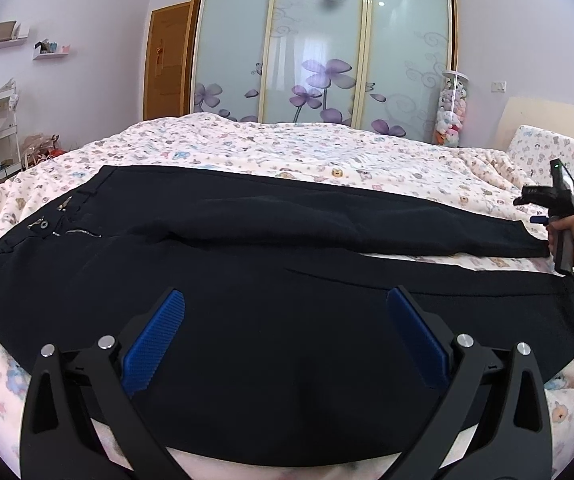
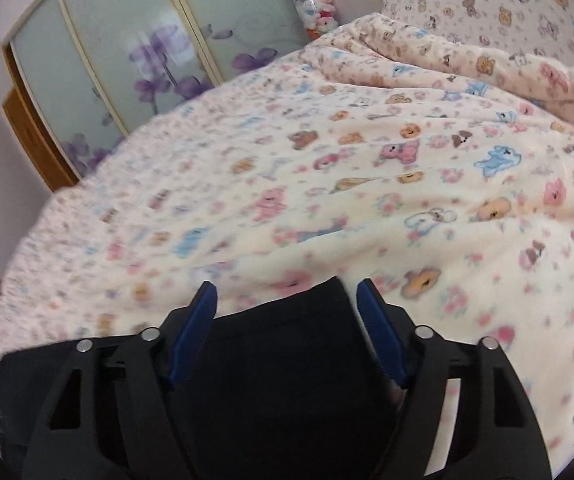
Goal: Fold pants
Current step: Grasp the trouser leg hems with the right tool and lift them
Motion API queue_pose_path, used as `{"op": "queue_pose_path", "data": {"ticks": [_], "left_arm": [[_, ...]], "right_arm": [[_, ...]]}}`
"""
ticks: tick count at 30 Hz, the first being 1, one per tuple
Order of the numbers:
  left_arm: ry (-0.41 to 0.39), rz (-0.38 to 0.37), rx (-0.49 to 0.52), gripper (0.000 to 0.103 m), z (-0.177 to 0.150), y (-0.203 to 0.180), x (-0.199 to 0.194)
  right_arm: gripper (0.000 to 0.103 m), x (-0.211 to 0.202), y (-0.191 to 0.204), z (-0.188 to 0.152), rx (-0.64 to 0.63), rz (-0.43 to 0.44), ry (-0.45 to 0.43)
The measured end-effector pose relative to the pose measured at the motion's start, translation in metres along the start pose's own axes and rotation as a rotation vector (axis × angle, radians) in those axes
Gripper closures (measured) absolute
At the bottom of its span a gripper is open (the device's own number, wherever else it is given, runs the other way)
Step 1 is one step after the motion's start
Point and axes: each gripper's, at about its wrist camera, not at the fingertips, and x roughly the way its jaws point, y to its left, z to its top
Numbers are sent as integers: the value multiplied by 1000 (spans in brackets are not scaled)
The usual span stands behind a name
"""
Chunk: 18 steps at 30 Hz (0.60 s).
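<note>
Black pants (image 1: 247, 240) flat on bed (image 1: 287, 148). Left hand-held gripper (image 1: 287, 312) wide above pants. Right hand-held gripper (image 2: 287, 300) at leg end, partly open around cloth, not pinching.

The left wrist view sits low over the pants (image 1: 287, 280), looking across the bed (image 1: 287, 148) toward the wardrobe (image 1: 319, 44) at frame top. The right wrist view — tilted, blurred — hangs close over a pant end, wardrobe at upper left. Both share bed, wardrobe and pants.
</note>
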Motion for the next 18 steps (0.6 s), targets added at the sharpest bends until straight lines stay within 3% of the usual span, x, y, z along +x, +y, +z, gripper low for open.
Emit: {"op": "queue_pose_path", "data": {"ticks": [8, 9, 12, 15, 18], "left_arm": [[10, -19, 19, 2, -1, -5, 0], [10, -19, 20, 2, -2, -5, 0], [15, -18, 20, 2, -2, -5, 1], [18, -17, 21, 2, -2, -5, 2], [10, -21, 20, 2, -1, -5, 1]], "right_arm": [[44, 32, -6, -12, -21, -110, 31], [49, 34, -5, -13, -29, -116, 34], [81, 39, 0, -16, -62, -148, 43], [87, 27, 0, -17, -59, -130, 7], [91, 3, -2, -18, -31, -55, -44]]}}
